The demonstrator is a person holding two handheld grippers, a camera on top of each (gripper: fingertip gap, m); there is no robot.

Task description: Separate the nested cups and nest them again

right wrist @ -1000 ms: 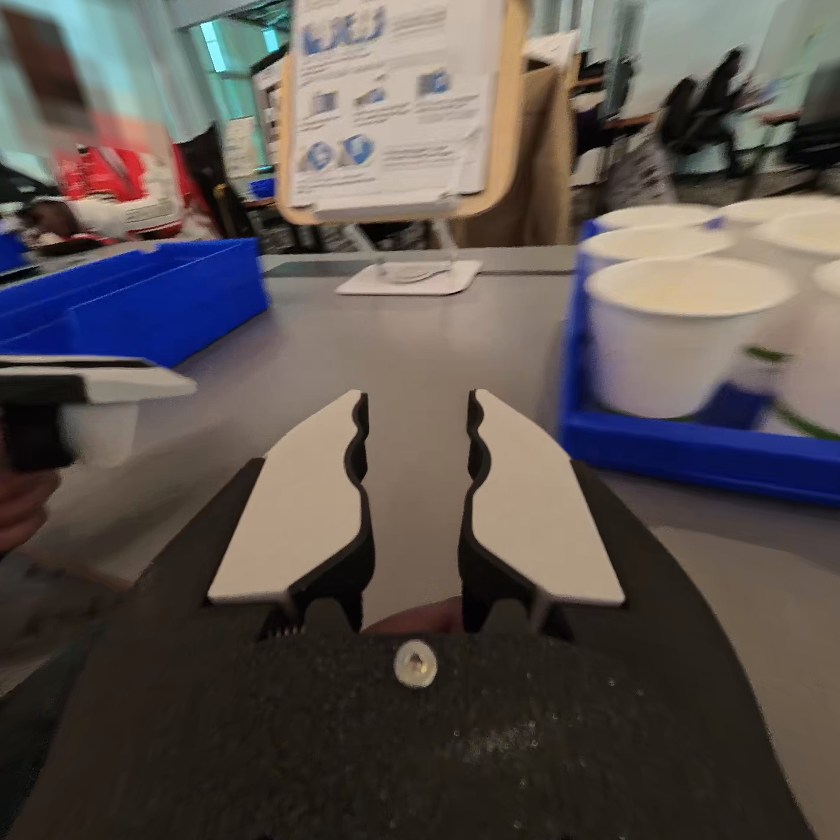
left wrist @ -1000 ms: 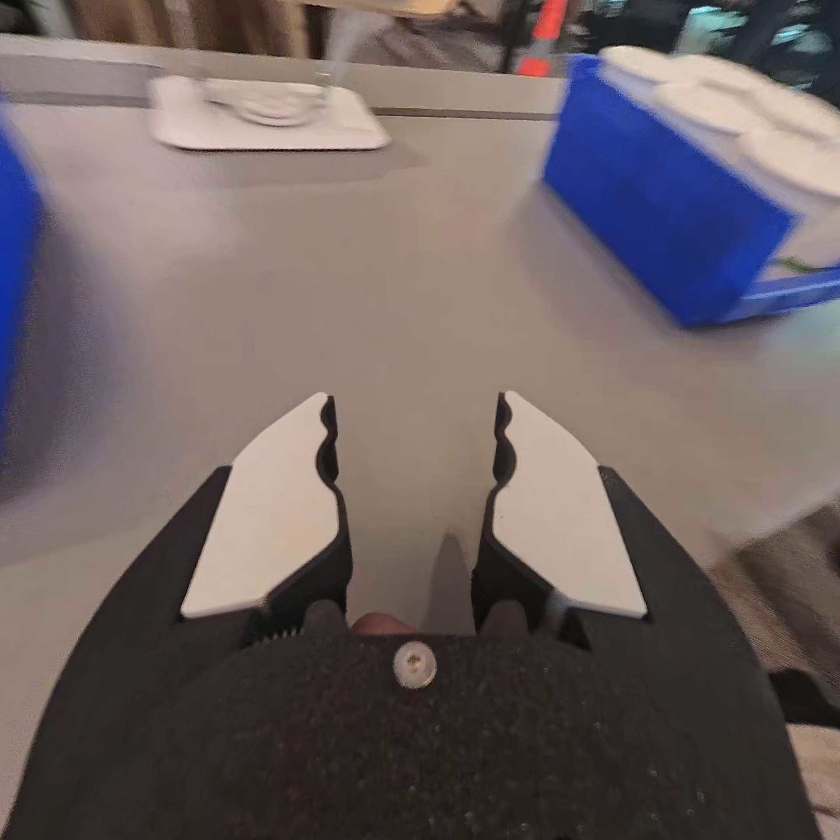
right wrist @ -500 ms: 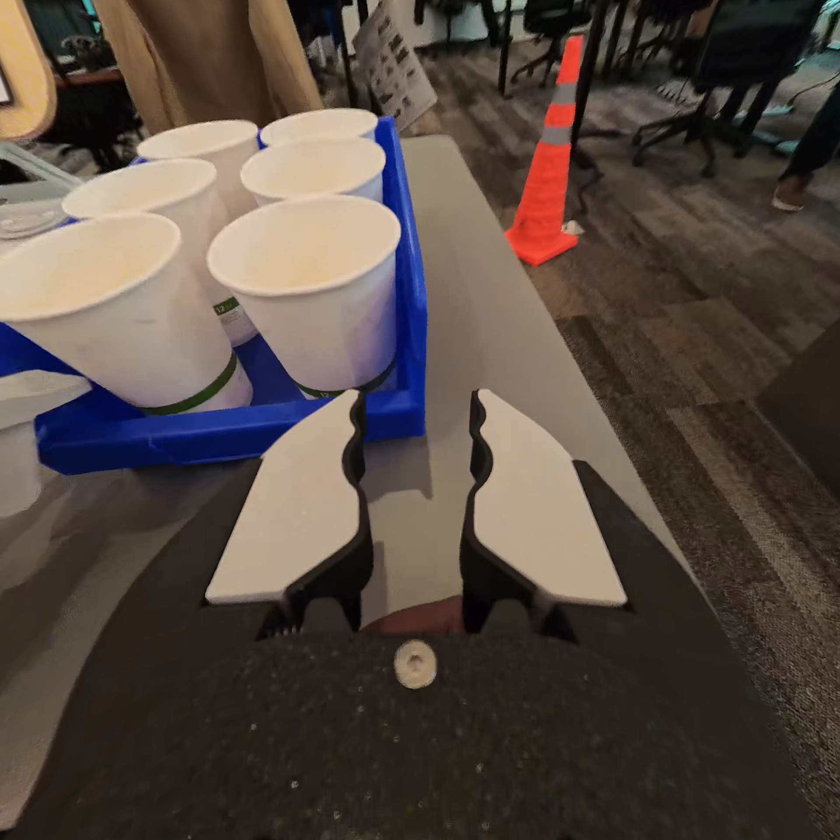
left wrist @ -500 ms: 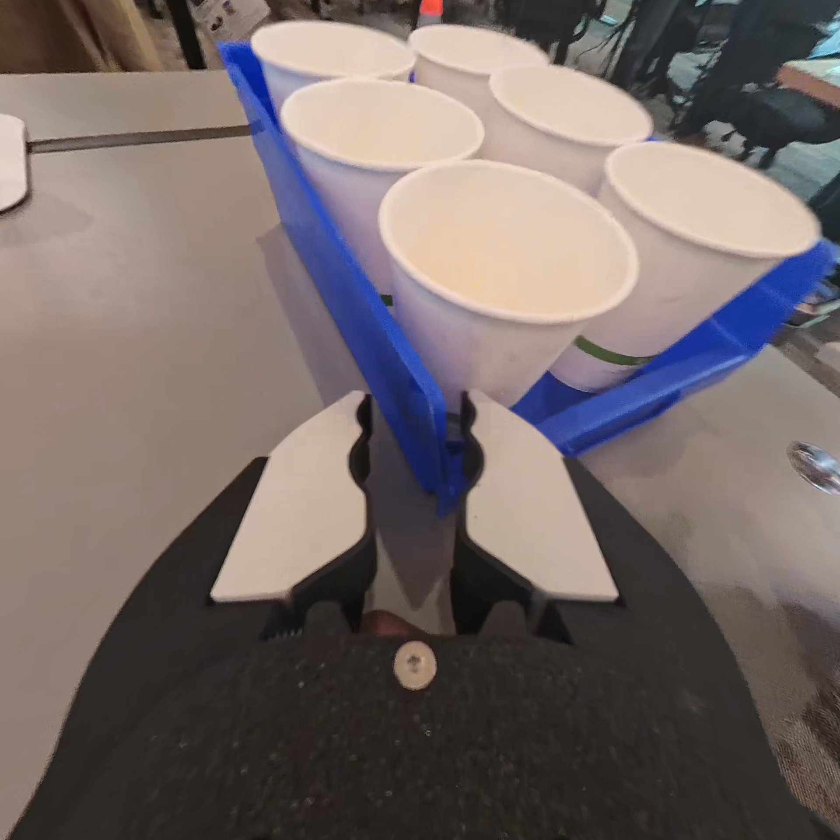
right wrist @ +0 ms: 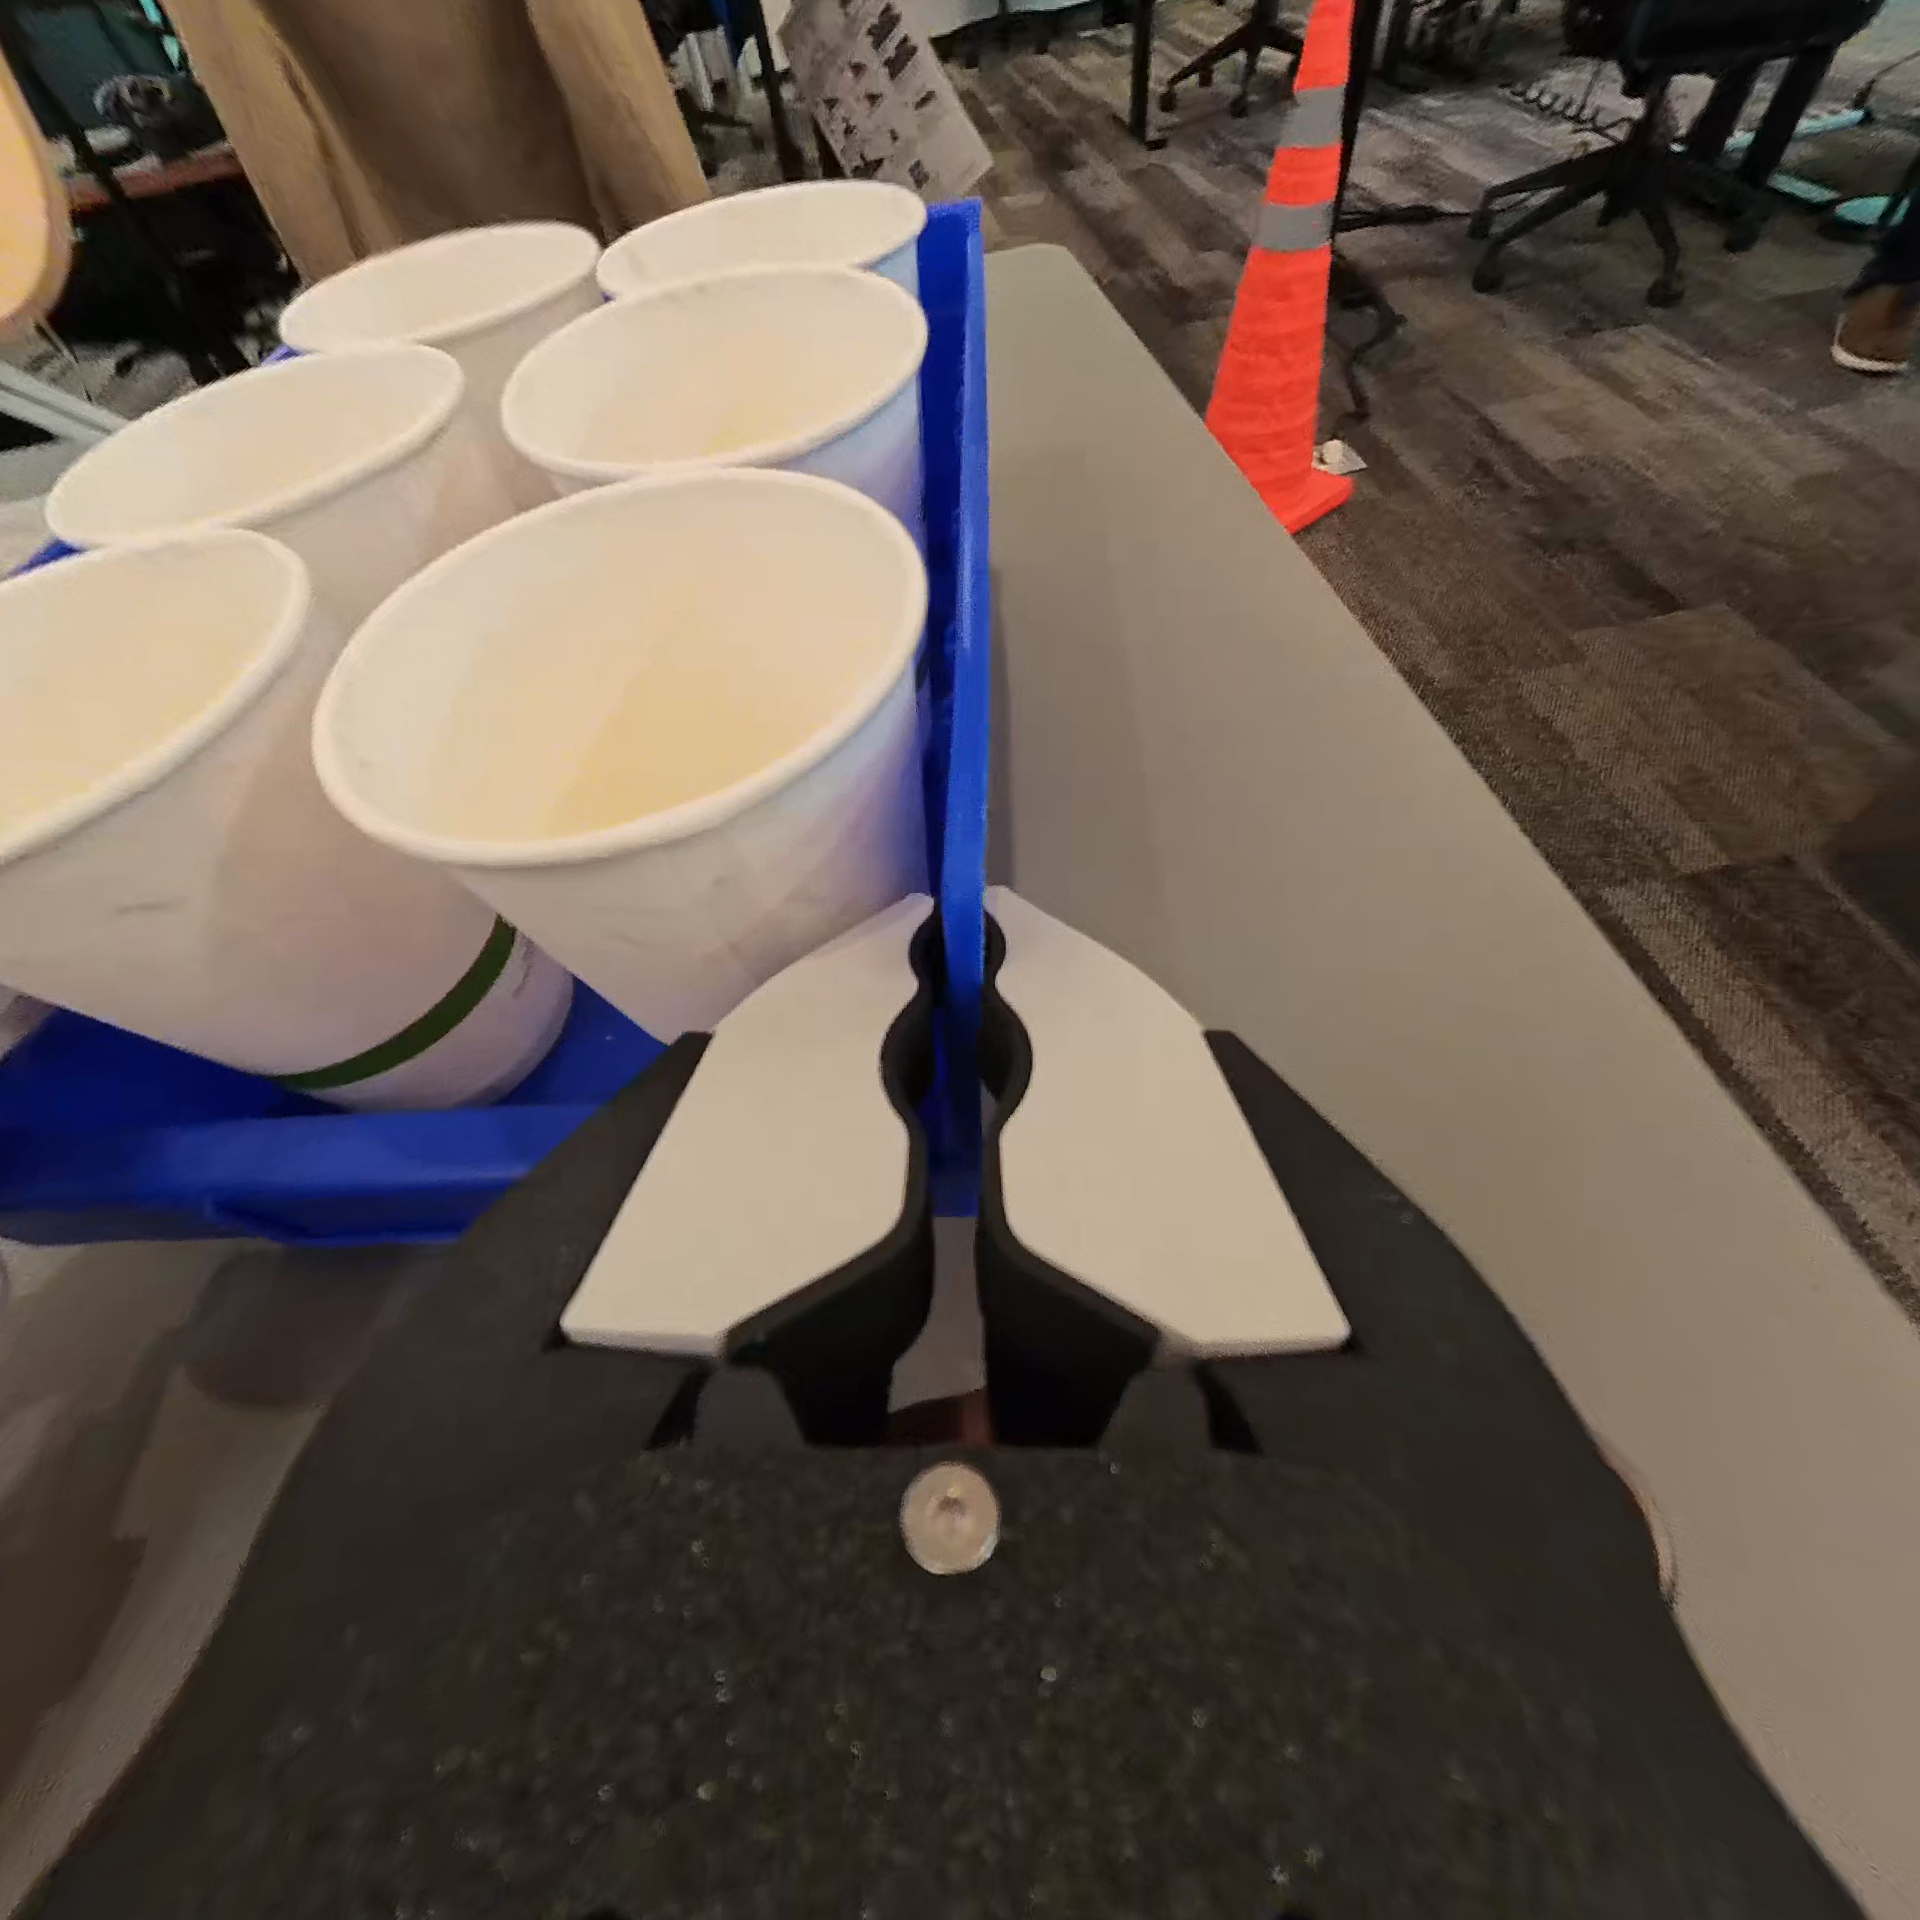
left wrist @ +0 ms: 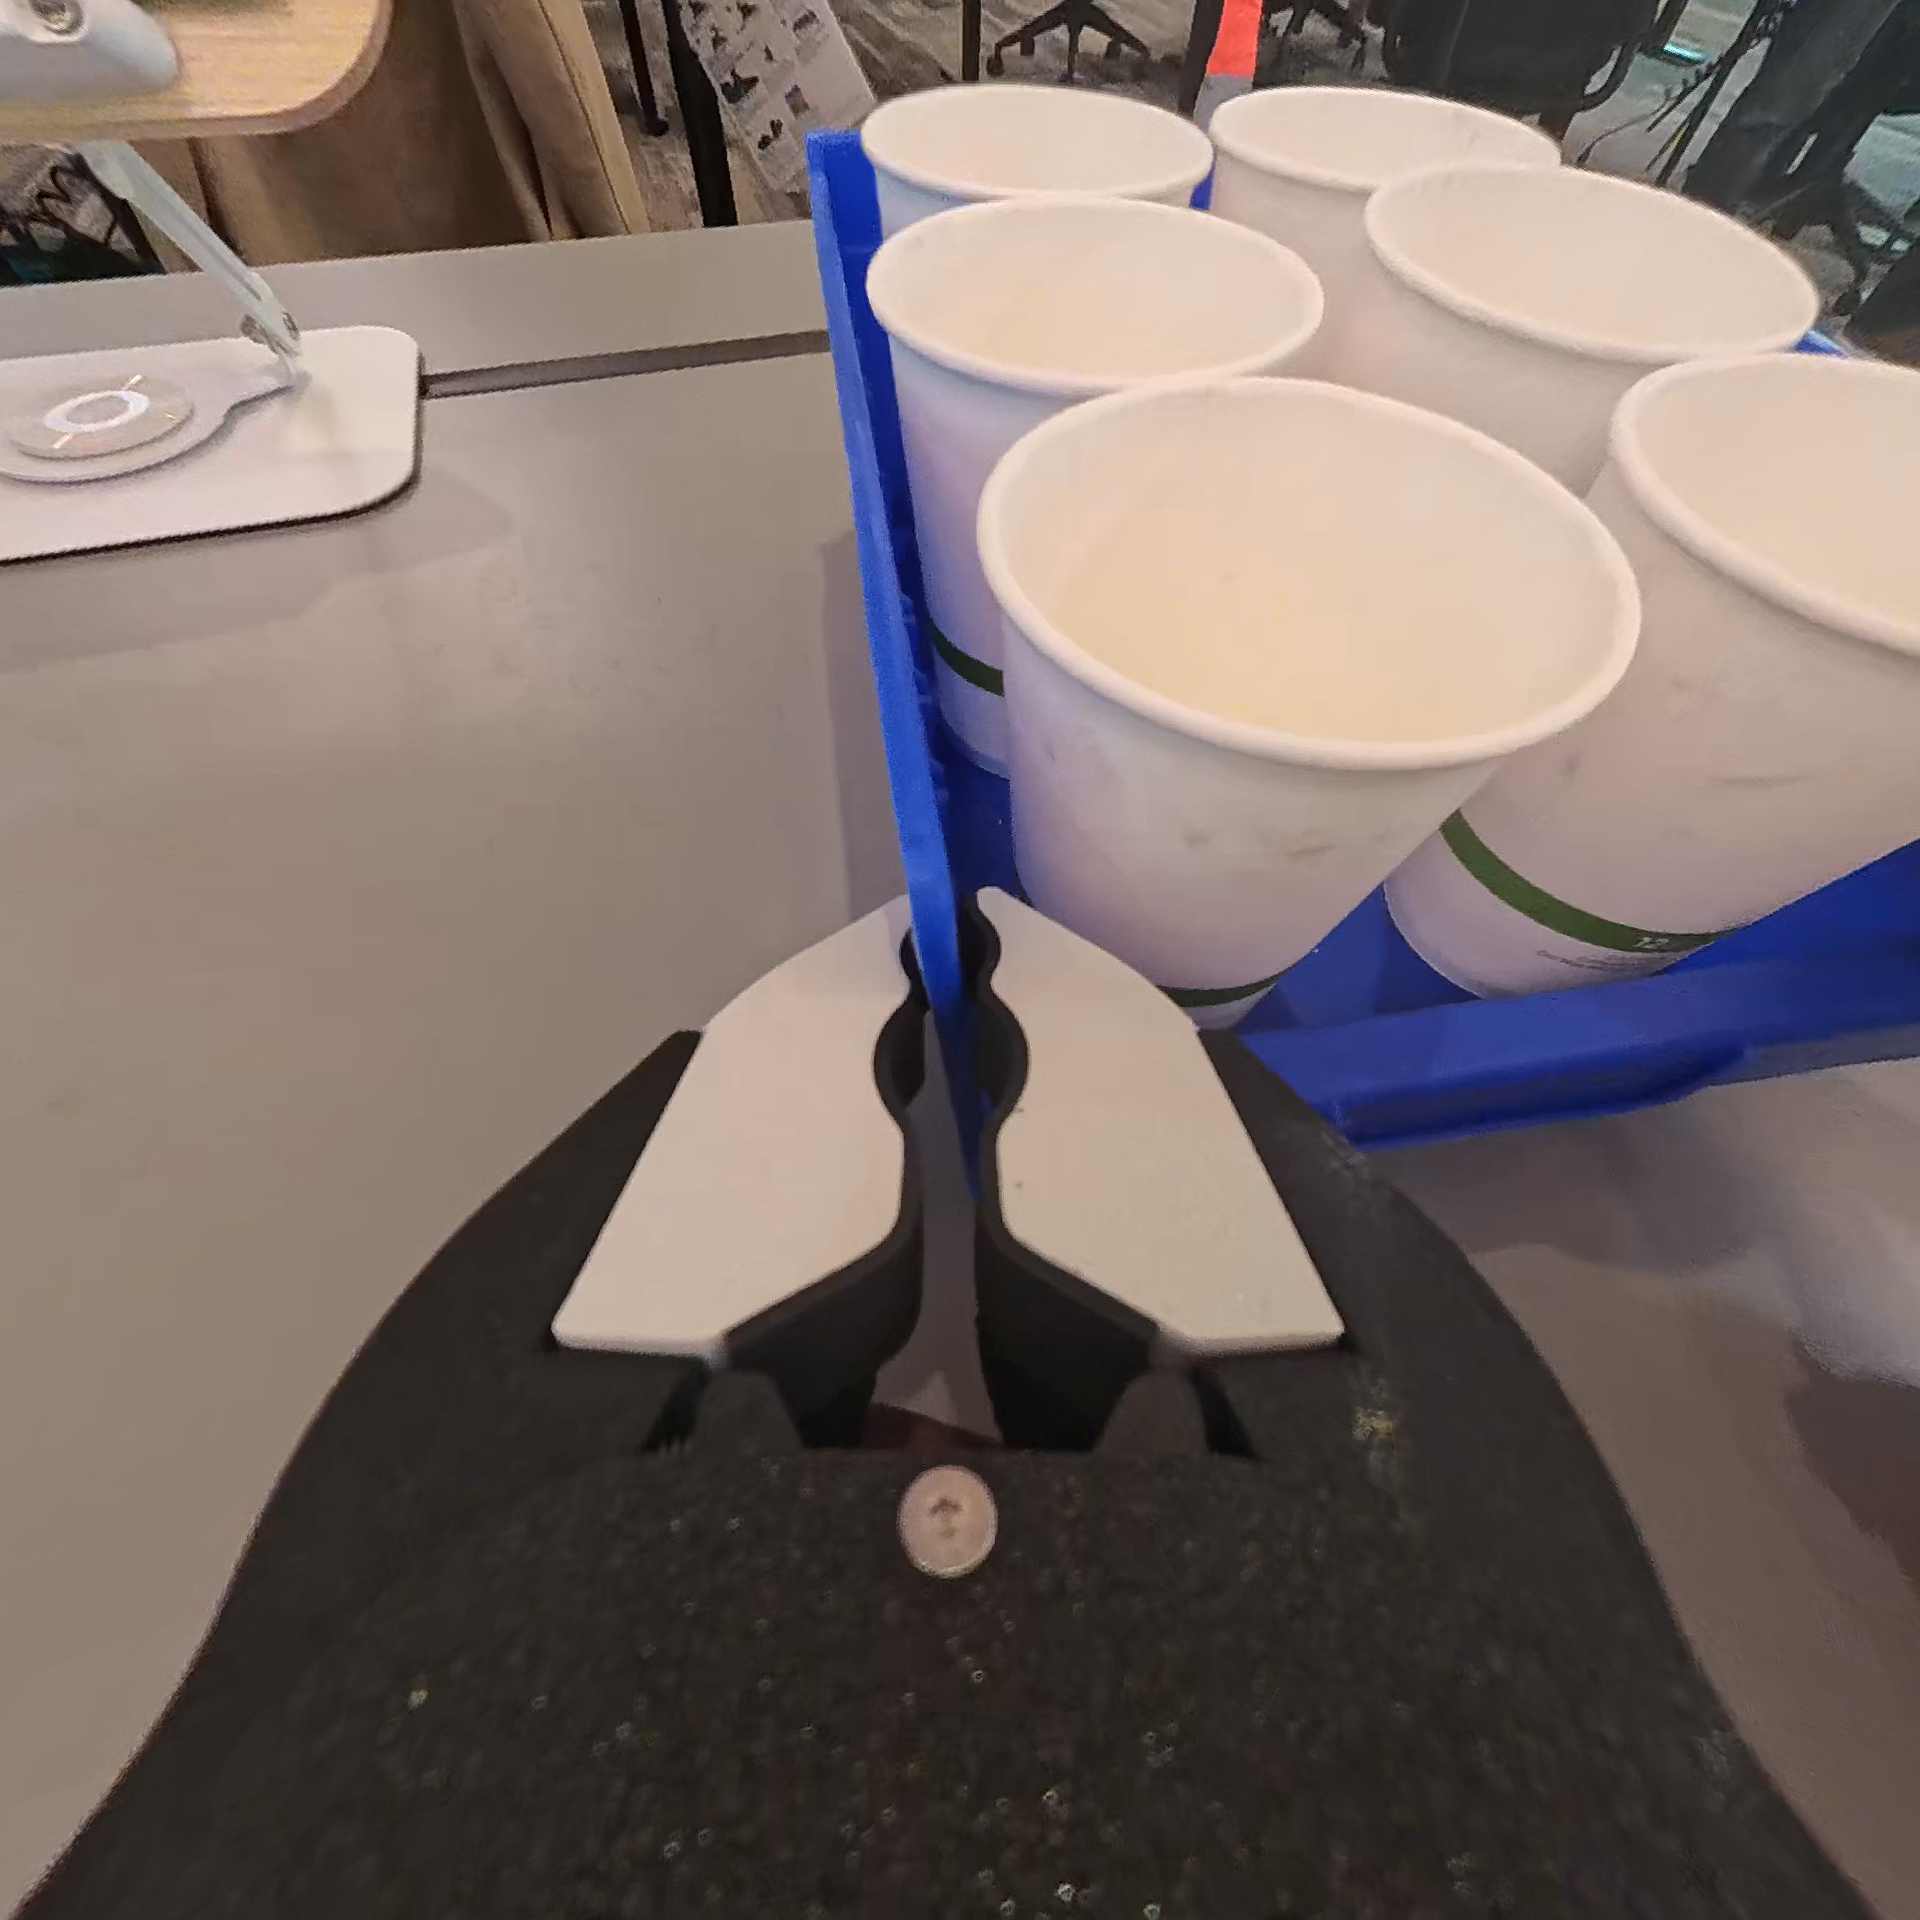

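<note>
Standing upright in a blue tray [left wrist: 1475, 1070], six white paper cups [left wrist: 1288, 665] fill it in two rows, rims up, some showing a green band near the base. Nearest cup in left wrist view sits at 1 o'clock from the fingertips, just beside the tray's left wall. In right wrist view the nearest cup [right wrist: 634, 675] sits at 11 o'clock, touching or nearly touching the tray's right wall; can't tell which. Whether any cup has another nested inside, can't tell.

Left hand-held gripper [left wrist: 943, 940]: clamped on the tray's left wall, thin blue wall edge pinched between the white fingers [left wrist: 769, 1153], one finger outside, one inside the tray. Right hand-held gripper [right wrist: 958, 925]: same, clamped on the tray's right wall [right wrist: 961, 623], wall running straight away at 12 o'clock between the fingers.

Tray sits on a grey desk [left wrist: 416, 831]. Tray's near wall [right wrist: 239, 1164] runs across at 9 o'clock in right view.

At 10 o'clock in left view, a white flat stand base [left wrist: 218, 447] lies on the desk, well apart from the tray, with a slanted arm going up to a wooden board [left wrist: 260, 73]. At 1 o'clock in right view, an orange traffic cone [right wrist: 1283, 301] stands on the carpeted floor [right wrist: 1610, 644] past the desk edge. Office chairs [right wrist: 1621, 156] farther back.
</note>
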